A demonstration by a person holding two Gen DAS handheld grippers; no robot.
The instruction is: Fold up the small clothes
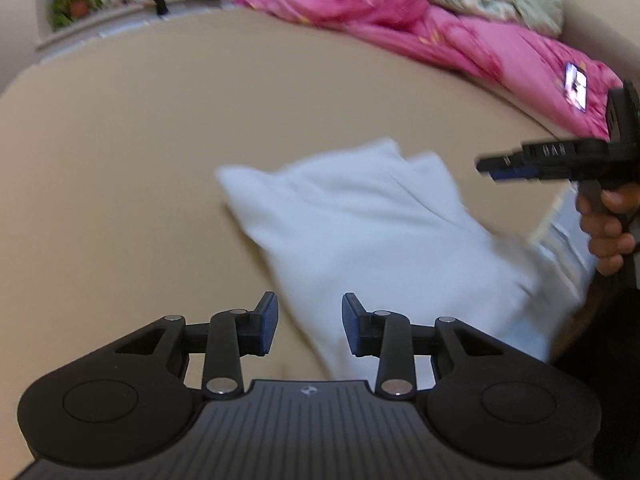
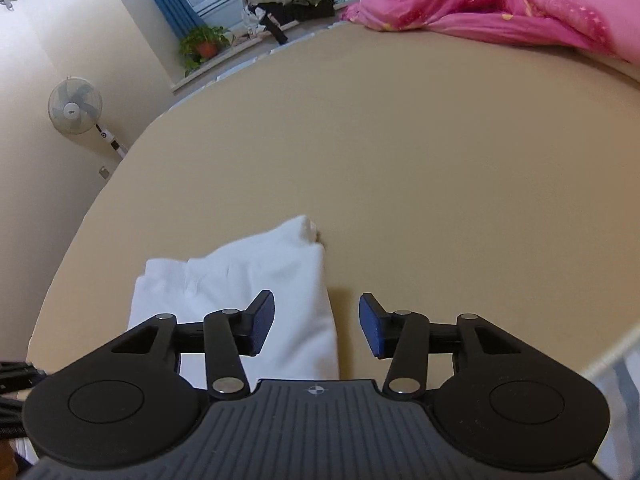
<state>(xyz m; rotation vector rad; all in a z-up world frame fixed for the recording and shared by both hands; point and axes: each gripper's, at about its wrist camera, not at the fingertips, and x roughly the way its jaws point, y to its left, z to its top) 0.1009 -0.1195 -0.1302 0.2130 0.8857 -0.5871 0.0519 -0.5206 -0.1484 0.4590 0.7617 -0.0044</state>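
A white garment lies on the tan bed sheet, already doubled over into a rough oblong with layered edges showing, so at least 1 fold looks done. The left gripper hovers above its near end with the jaws partly apart and nothing between the pads, probably lining up to take an edge. The right gripper is also part open and empty; its left finger sits over the cloth's right border while the other is over bare sheet, straddling that edge as if to pinch it. In the left view a hand grips its handle. A pink quilt is bunched well away, leaving folding room.
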